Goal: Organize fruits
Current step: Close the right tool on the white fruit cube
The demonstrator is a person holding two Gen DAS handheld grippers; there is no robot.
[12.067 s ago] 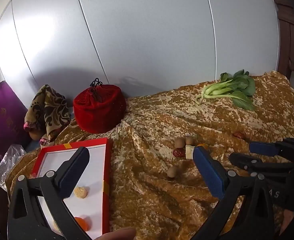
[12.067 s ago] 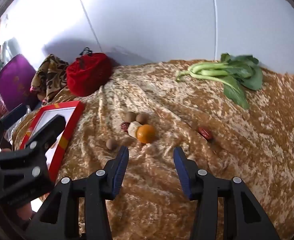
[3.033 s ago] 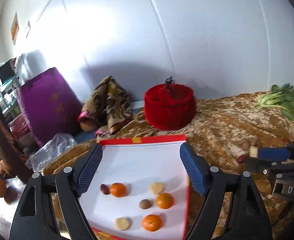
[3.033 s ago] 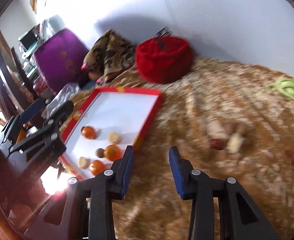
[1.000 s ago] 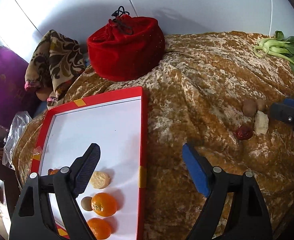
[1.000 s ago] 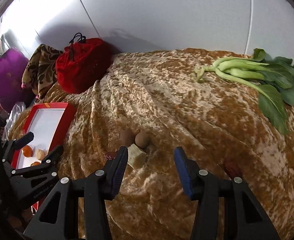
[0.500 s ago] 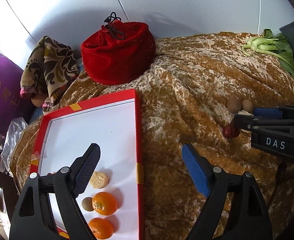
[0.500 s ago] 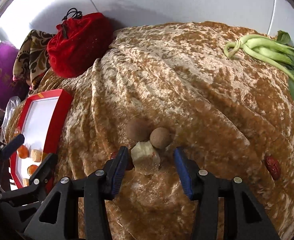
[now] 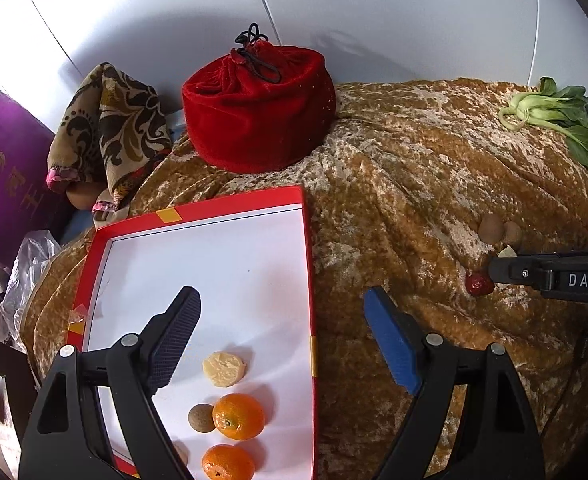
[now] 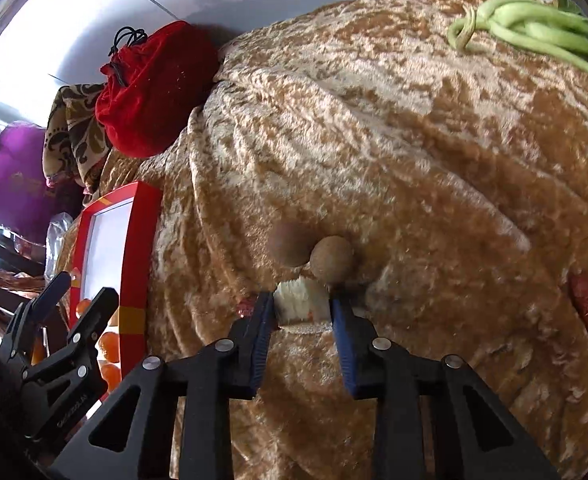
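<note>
The right claw (image 10: pixel 302 312) is seen closing on a pale, rough-cut fruit chunk (image 10: pixel 300 300), which sits between its blue ribbed pads and is touched by both. The chunk lies on a crumpled golden velvet cloth (image 10: pixel 414 160) draped over the tabletop. Just beyond it two round, matte brown fruits (image 10: pixel 332 260) are pressed together, and a wrinkled red date (image 10: pixel 586 306) is seen well to the right. The left claw (image 9: pixel 282 336) is held released, with nothing between its pads, over the near right part of a flat red-rimmed tray (image 9: pixel 306 240) with a smooth white floor. On the tray are laid two glossy oranges (image 9: pixel 238 416), a small brown ball (image 9: pixel 201 418) and a pale slice (image 9: pixel 224 368). A plush red drawstring pouch (image 9: pixel 258 120) stands at the far side, leafy greens (image 9: pixel 554 116) at the far right.
</note>
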